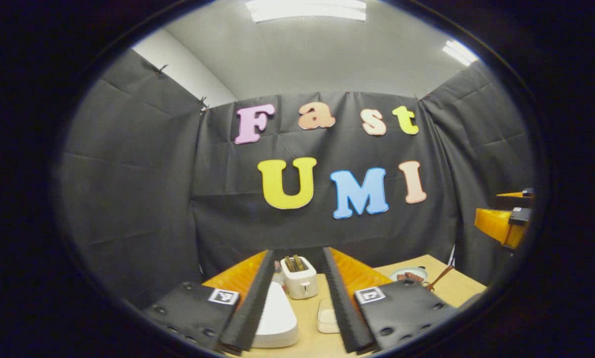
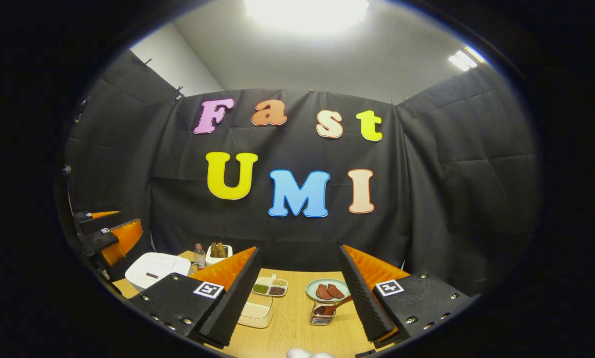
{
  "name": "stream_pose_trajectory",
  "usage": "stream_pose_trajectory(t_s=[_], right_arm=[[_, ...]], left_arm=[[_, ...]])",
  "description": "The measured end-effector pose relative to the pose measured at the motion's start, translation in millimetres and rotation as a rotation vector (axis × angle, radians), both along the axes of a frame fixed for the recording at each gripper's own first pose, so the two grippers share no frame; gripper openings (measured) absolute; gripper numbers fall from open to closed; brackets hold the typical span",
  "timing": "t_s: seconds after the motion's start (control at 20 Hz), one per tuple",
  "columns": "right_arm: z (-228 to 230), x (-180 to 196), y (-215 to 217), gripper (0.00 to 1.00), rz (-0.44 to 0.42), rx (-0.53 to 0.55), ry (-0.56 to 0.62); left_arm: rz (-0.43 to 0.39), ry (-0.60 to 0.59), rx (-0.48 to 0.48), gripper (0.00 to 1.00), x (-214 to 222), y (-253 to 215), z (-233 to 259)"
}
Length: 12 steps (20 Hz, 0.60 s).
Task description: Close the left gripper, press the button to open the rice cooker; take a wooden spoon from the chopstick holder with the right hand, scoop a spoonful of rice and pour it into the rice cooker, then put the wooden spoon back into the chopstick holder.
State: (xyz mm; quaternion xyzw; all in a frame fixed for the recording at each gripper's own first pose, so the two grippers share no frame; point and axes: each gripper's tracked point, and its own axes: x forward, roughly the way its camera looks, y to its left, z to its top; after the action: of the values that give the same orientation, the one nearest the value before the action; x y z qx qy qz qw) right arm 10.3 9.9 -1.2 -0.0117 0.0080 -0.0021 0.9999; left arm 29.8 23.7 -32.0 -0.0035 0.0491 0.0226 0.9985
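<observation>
Both my hand-held grippers hover above the counter (image 2: 297,328), jaws apart: left hand-held gripper (image 1: 297,298) over the shut rice cooker (image 1: 276,318), right hand-held gripper (image 2: 299,293) facing the wooden spoon (image 2: 333,307). Unclosed, my left fingers could straddle the button.

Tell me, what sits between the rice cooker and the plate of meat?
In the right gripper view, a divided dish of grains lies between the rice cooker and the plate of meat, on the wooden table.

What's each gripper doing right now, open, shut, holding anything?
Left gripper: open, holding nothing, above the closed rice cooker.
Right gripper: open, holding nothing; the wooden spoon sits in the chopstick holder.
</observation>
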Motion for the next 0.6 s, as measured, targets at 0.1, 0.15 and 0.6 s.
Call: stream_pose_trajectory(t_s=[0.1,0.15,0.6], right_arm=[[-0.2,1.2,1.5,0.95,0.002,-0.005,0.000],[0.4,1.6,2.7,0.95,0.003,-0.010,-0.002],[-10.2,12.1,17.2,0.95,0.011,-0.051,0.050]], left_arm=[[0.031,0.049,-0.039,0.08,3.4,12.1,-14.5],[0.024,0.069,-0.056,0.08,8.6,12.5,-21.3],[0.194,0.270,-0.054,0.09,71.6,92.7,-125.2]])
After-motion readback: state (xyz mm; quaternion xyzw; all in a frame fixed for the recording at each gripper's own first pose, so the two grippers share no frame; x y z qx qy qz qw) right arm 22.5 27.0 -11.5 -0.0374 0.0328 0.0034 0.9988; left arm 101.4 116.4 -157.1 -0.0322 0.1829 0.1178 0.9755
